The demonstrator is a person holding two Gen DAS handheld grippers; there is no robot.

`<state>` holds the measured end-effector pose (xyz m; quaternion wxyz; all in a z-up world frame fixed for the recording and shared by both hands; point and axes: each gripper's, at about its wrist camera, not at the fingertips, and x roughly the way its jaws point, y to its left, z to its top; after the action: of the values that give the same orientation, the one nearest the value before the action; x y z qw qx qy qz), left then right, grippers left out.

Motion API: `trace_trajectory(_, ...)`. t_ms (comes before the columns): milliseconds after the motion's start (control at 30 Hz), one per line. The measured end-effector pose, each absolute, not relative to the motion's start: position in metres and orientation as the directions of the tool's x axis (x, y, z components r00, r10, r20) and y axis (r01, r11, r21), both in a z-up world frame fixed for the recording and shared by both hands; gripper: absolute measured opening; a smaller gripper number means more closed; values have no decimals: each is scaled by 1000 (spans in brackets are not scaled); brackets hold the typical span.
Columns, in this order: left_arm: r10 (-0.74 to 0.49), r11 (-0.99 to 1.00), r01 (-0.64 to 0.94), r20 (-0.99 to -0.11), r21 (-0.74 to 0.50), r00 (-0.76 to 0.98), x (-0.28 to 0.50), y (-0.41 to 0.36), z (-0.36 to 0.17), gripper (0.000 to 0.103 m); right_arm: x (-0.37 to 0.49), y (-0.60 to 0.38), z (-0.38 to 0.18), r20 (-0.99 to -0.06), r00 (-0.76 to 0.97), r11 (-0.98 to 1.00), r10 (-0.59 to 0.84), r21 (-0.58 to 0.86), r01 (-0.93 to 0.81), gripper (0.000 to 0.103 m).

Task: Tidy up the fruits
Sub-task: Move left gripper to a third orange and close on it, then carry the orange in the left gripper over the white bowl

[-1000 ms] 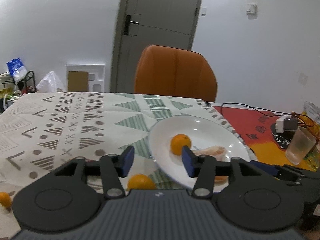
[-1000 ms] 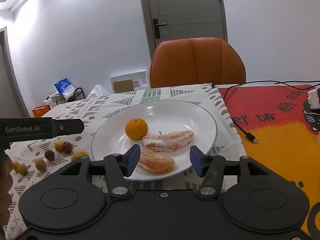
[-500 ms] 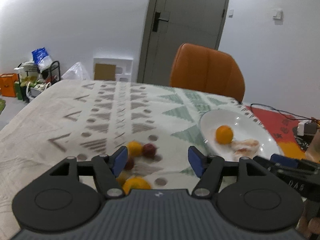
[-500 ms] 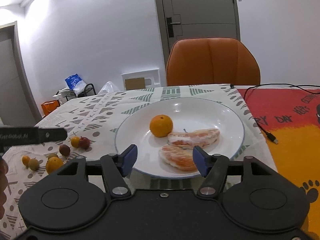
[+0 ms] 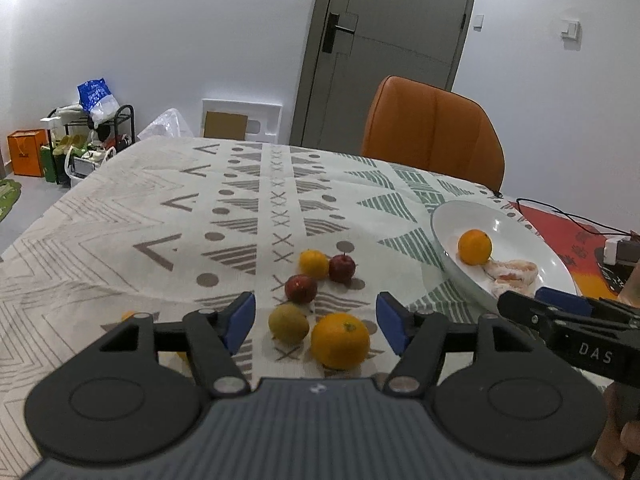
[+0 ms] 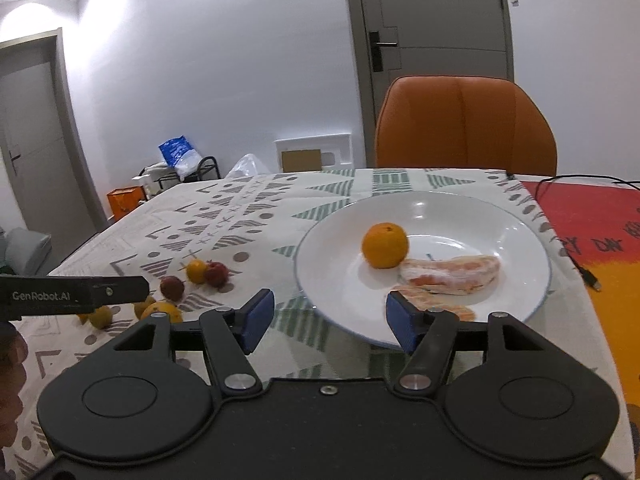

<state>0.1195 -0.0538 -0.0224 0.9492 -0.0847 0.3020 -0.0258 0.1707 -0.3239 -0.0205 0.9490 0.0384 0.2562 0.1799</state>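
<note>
We can read "GenRobot.AI" in pale letters on the side of the left gripper [image 6: 72, 294], where it enters the right wrist view from the left edge. In the left wrist view we make out "DAS" on the black side of the right gripper [image 5: 576, 336]. The red and yellow mat [image 6: 600, 232] carries dark hand-drawn letters, of which we can only make out something like "DAY"; the rest runs off the edge.

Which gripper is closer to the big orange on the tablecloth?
Left. The left gripper is open just in front of the big orange. The right gripper is off beside it, facing the plate.
</note>
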Motion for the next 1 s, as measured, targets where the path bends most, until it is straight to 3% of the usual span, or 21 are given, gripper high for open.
trace_trajectory(233, -157, 981, 55, -591, -188, 791, 121, -64, -31, 59, 171, -322, -22, -478, 803, 934, 357, 164, -318, 62)
trace_trajectory(300, -172, 979, 64, -616, -194, 769, 124, -68, -37, 52, 172, -324, -22, -478, 804, 935, 353, 165, -313, 62)
trace_trajectory(367, -170, 979, 53, -640, -198, 749, 128, -69, -43, 35, 171, -326, -22, -477, 806, 936, 351, 167, -309, 62)
trace_trajectory(1000, -213, 976, 142, -574, -166, 790, 145, -115, -21, 33, 167, -359, -25, -469, 826, 949, 313, 188, -253, 62)
